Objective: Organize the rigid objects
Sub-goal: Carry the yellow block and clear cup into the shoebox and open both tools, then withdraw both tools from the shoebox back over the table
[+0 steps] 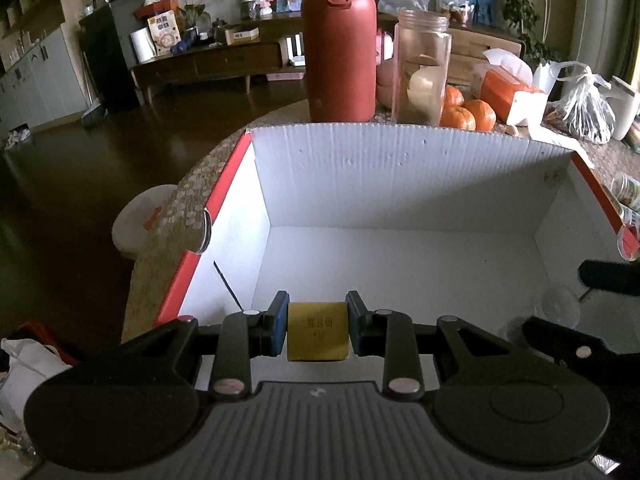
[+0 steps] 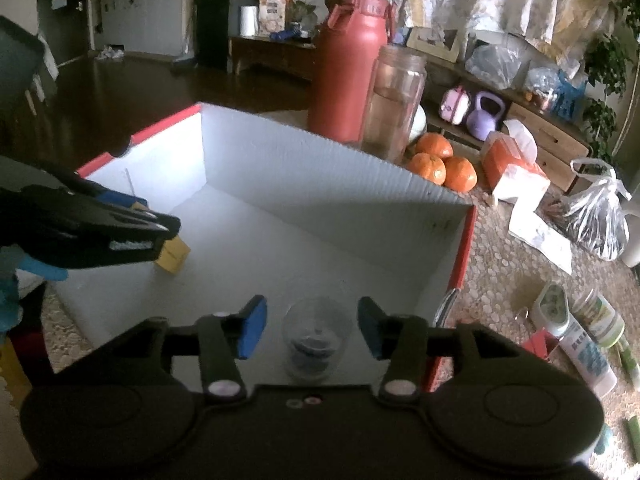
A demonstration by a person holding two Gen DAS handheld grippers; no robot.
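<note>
- Left wrist view. The left gripper (image 1: 318, 330) is clamped on a small yellow box (image 1: 318, 330), its blue pads (image 1: 280, 326) flat against the box's two side faces. Printed characters show on the top face.
- The yellow box hangs over the near edge of the white bin (image 1: 400, 184), at about 6 o'clock on the bin floor.
- Handling, by judgement: a light, stiff carton with flat parallel sides that suit a side-to-side pinch. Hard squeezing might dent it.
- Beyond the far wall, at 12 o'clock, stand a red flask (image 1: 340, 52) and a glass jar (image 1: 422, 68), with oranges (image 1: 468, 112) to the right of the jar.
- Right wrist view. The right gripper (image 2: 312, 328) has its jaws apart, and the pads (image 2: 252, 330) stand clear of a small clear cup (image 2: 314, 340) between them. The cup appears to rest on the bin floor near the near wall, at about 6 o'clock.
- The cup holds something dark. The picture is too dim to tell what.
- Handling, by judgement: thin clear plastic, light, smooth-walled and easily crushed or tipped. Best taken low on the wall with gentle pressure.
- At 9 o'clock the left gripper (image 2: 160, 232) holds the yellow box (image 2: 174, 254) low inside the bin (image 2: 320, 184), near its left wall.
- Loose bottles and tubes (image 2: 588, 344) lie on the table outside the bin at 3 o'clock.
</note>
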